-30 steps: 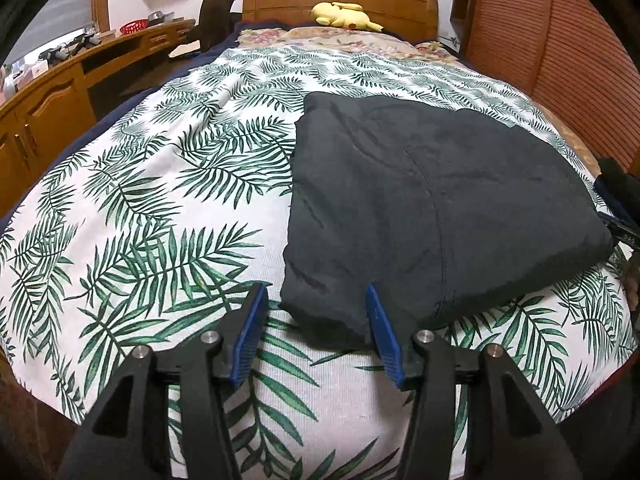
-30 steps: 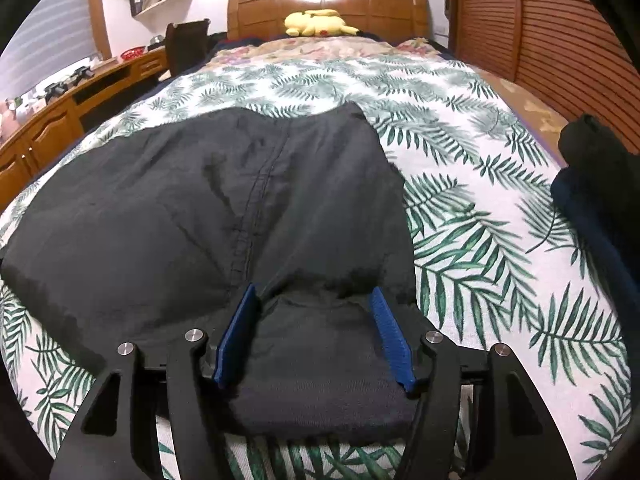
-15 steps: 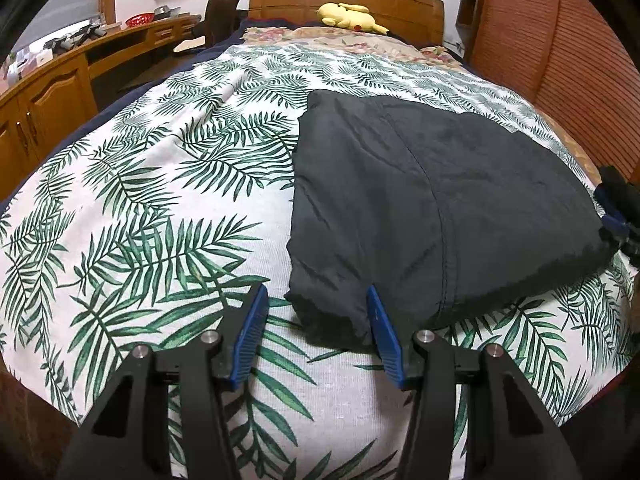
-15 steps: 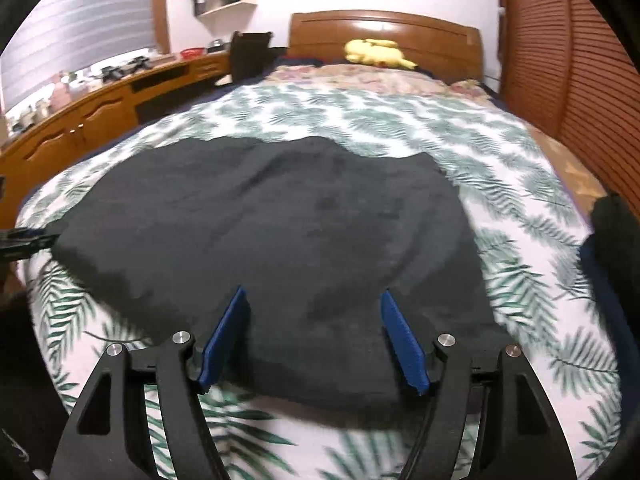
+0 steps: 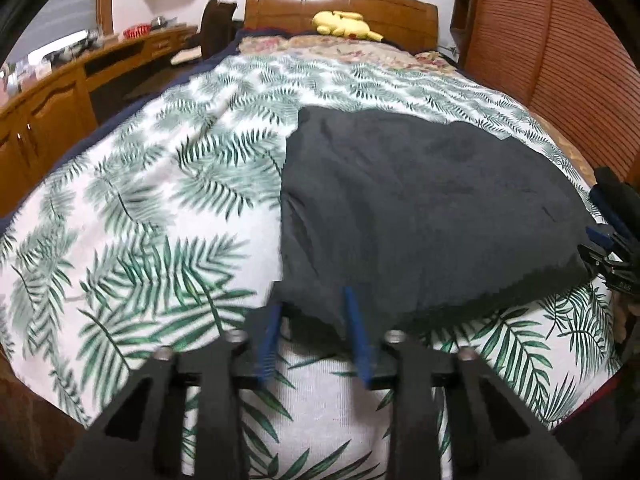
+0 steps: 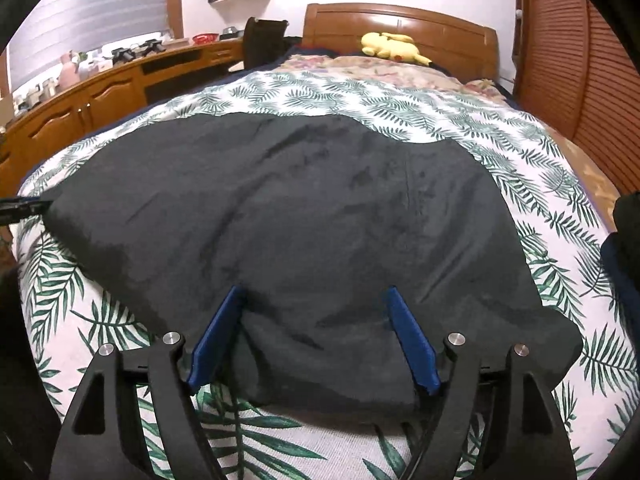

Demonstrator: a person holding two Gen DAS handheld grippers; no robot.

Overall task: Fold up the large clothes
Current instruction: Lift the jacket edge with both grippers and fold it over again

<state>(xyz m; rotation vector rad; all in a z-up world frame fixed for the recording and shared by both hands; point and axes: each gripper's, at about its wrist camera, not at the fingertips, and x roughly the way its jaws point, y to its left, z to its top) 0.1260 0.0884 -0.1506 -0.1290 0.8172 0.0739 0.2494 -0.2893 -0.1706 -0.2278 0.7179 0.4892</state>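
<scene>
A dark grey folded garment [image 5: 420,208] lies flat on the palm-leaf bed cover, right of centre in the left wrist view and filling the middle of the right wrist view [image 6: 300,208]. My left gripper [image 5: 312,308] is closing on its near left corner, which bunches between the blue pads; its tip also shows at that corner [image 6: 40,204]. My right gripper [image 6: 314,290] straddles the garment's near edge. Its jaws are opening, with cloth lying between them and the pads clear of it. It also shows at the garment's right corner [image 5: 596,220].
The bed cover [image 5: 140,200] runs back to a wooden headboard [image 5: 340,4] with a yellow plush toy [image 5: 344,24]. A wooden dresser [image 5: 40,108] lines the left side and slatted wardrobe doors [image 5: 560,40] the right. Dark clothes [image 6: 628,232] are piled at the right edge.
The left jaws have narrowed onto the garment's corner. The right gripper has shifted sideways along the near edge, rolled a little, and its jaws have widened.
</scene>
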